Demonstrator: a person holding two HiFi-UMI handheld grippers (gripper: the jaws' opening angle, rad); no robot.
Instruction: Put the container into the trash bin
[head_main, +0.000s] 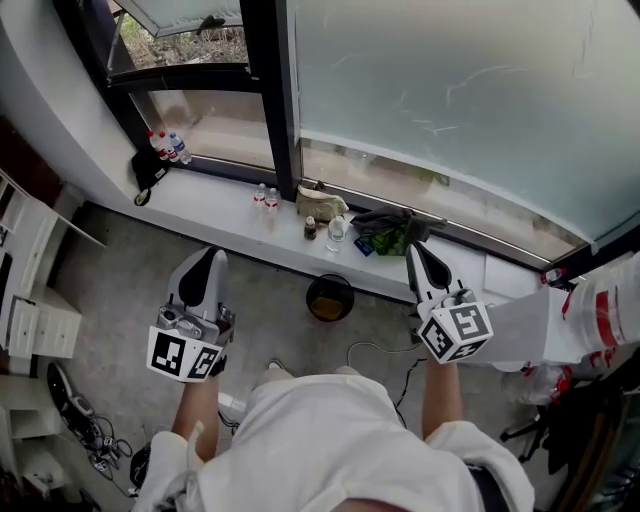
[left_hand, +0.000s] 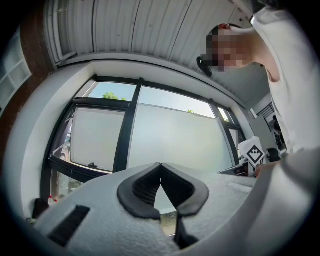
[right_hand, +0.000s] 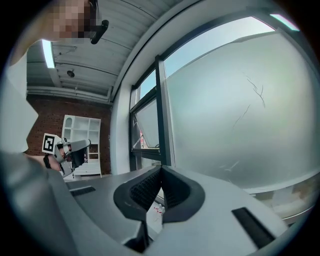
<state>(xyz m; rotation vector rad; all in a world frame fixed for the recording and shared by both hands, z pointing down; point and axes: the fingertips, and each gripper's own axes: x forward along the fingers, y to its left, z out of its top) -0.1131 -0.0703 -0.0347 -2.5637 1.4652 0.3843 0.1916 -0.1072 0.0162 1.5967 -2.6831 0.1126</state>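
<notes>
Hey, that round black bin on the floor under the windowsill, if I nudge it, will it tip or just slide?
The bin stands free on the floor, so a nudge would probably slide it. Only something brownish shows inside, so it's likely light. Its height is hard to judge from overhead, so tipping can't be ruled out.

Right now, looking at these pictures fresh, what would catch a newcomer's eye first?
Two grey handheld grippers with black-and-white marker cubes, the left gripper and right gripper, are held up side by side mid-frame in the head view, both shut and empty. Between them on the floor stands a round black trash bin. It sits under a white windowsill dotted with small plastic bottles, below a big frosted window pane.
</notes>
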